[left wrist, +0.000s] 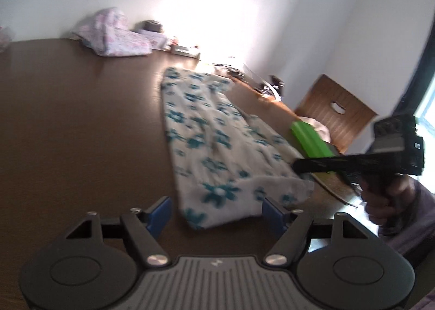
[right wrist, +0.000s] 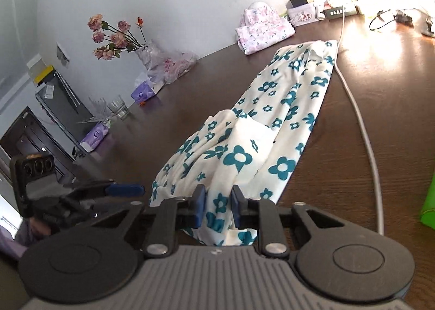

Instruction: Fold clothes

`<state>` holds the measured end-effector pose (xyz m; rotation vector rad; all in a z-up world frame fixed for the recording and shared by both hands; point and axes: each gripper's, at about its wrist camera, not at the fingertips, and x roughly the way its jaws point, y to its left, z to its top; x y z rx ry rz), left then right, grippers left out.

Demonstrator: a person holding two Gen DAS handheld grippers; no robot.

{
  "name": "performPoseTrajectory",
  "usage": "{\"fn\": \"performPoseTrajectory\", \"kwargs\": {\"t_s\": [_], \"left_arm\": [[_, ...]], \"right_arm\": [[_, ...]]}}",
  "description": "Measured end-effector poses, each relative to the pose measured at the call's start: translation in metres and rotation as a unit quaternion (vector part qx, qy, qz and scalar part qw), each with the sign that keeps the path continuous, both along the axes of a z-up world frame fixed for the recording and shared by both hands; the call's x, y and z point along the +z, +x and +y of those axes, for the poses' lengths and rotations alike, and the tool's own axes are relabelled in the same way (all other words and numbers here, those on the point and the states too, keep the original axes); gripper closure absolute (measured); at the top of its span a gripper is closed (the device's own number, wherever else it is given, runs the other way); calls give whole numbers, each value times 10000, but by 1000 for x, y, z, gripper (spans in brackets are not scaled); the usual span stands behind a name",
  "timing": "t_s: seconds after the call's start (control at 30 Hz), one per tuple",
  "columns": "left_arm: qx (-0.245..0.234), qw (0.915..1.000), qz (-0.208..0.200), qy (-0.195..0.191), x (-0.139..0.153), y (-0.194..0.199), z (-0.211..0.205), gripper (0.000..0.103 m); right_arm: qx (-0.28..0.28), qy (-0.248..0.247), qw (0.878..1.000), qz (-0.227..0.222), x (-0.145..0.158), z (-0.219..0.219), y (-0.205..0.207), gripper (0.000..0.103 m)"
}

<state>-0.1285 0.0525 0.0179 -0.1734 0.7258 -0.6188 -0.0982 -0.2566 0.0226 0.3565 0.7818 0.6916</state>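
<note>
Dark wooden table (right wrist: 380, 98) bears soft white teal-flowered cloth (right wrist: 288, 108); only the right view shows right gripper (right wrist: 216, 208) pinching it, left gripper (left wrist: 216, 214) wide.

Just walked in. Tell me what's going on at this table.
A person with a handheld gripper in each hand is folding clothes. The right gripper is shut on the near end of a white garment with teal flowers, which lies stretched out on the dark table. The left gripper is open near that end, holding nothing. A pink floral garment sits folded farther back.
</note>
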Motion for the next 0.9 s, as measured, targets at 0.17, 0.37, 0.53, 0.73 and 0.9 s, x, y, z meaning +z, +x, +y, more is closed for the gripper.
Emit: {"fn": "performPoseTrajectory", "kwargs": {"t_s": [0.17, 0.37, 0.53, 0.73, 0.9], "left_arm": [[109, 9999, 74, -6, -9, 9, -9, 30], [281, 9991, 138, -271, -11, 14, -5, 31], [383, 9984, 119, -399, -12, 25, -9, 65], [254, 9959, 332, -806, -14, 34, -8, 84], [322, 9902, 852, -1056, -28, 43, 3, 86]], "right_arm": [[-73, 16, 10000, 54, -6, 1, -1, 83], [-156, 52, 9998, 106, -10, 2, -3, 83], [-189, 51, 9998, 105, -13, 3, -3, 83], [-299, 122, 9994, 81, -13, 4, -2, 85], [-462, -78, 9989, -13, -12, 13, -2, 84]]}}
